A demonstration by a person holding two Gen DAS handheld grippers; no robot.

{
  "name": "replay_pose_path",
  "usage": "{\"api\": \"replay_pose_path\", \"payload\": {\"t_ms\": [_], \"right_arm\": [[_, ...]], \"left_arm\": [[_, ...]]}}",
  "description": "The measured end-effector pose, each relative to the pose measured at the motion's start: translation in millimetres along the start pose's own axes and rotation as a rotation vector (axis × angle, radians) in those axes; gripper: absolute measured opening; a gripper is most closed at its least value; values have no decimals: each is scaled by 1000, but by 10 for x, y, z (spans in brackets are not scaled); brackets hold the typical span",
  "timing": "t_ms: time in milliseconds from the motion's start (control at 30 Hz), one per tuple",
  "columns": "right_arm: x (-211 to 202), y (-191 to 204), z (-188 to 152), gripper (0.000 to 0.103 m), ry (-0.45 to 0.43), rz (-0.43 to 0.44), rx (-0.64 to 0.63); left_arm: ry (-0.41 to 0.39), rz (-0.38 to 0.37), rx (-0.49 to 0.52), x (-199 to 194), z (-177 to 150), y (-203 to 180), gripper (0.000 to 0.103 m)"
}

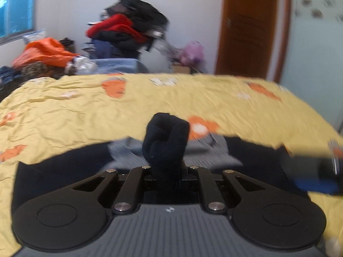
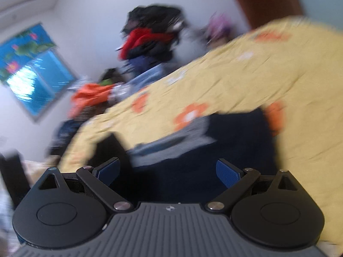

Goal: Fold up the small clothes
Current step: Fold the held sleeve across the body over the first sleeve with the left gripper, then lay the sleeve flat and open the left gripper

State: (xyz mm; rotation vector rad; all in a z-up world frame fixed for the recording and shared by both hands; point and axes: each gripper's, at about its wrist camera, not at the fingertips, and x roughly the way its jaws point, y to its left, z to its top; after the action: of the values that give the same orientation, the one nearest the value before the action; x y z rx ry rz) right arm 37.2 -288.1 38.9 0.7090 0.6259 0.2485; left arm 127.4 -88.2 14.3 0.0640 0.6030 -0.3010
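Note:
A dark navy garment (image 1: pixel 53 171) with a grey panel (image 1: pixel 201 150) at its middle lies spread on the yellow flowered bedspread (image 1: pixel 85 107). My left gripper (image 1: pixel 166 169) is shut on a bunched fold of the navy cloth (image 1: pixel 166 137), which stands up between its fingers. At the right edge of the left wrist view, the other gripper's blue pad (image 1: pixel 315 185) shows, blurred. In the right wrist view my right gripper (image 2: pixel 168 171) is open over the navy garment (image 2: pixel 235 137), with blue pads (image 2: pixel 227 171) wide apart and nothing between them. The view is tilted and blurred.
Beyond the bed's far edge stands a heap of red and black clothes (image 1: pixel 133 25), an orange bag (image 1: pixel 42 51) and a pink bundle (image 1: pixel 193 52). A brown door (image 1: pixel 250 27) is at the back right and a window (image 1: pixel 15 10) at the left.

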Motion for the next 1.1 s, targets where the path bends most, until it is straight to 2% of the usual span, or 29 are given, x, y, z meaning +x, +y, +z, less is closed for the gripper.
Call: {"api": "replay_pose_path", "payload": {"t_ms": [67,100,167,233,300,333,400,500,600,667,767,800,833,867,900,1100], "right_arm": [[209,-57,63,97,59,87,57],[319,-76,78,97,87,108,75],[549,-116,83,97,149,109,100],[711,-130,53,97,190,99,122],[779,-176,28,96,203,106,151],[786,-199,20,97,202,107,162],[787,-244,13,97,197,96,167],[786,-311,5,95,194,83,170],[778,-356,11,86,193,97,165],[835,-337,16,83,200,100,149],[980,-259,18,76,223,100,105],[1022,-222,17,66,227,83,79],[1058,-181,14,41,233,60,52],[1088,-145,11,26,244,32,30],[1087,-117,10,19,246,11,15],[640,53,212,17,77,-51,-103]], "left_arm": [[24,-33,50,37,-91,-66,14],[29,-52,76,38,-131,-94,18],[41,-95,134,18,-185,-153,36],[27,-131,179,-62,-233,-196,86],[-37,-122,238,-202,-291,-214,89],[-60,-129,271,-259,-317,-210,95],[-63,-132,311,-347,-355,-172,97],[-73,-108,308,-462,-433,3,97],[-57,-50,262,-486,-473,226,97],[-39,-4,221,-482,-469,353,97],[-15,34,176,-503,-471,474,97],[-9,42,169,-505,-471,492,97],[-5,51,165,-512,-469,503,97],[-5,60,166,-526,-476,506,97],[-6,70,172,-537,-481,503,97],[-3,97,203,-574,-519,536,97]]}}
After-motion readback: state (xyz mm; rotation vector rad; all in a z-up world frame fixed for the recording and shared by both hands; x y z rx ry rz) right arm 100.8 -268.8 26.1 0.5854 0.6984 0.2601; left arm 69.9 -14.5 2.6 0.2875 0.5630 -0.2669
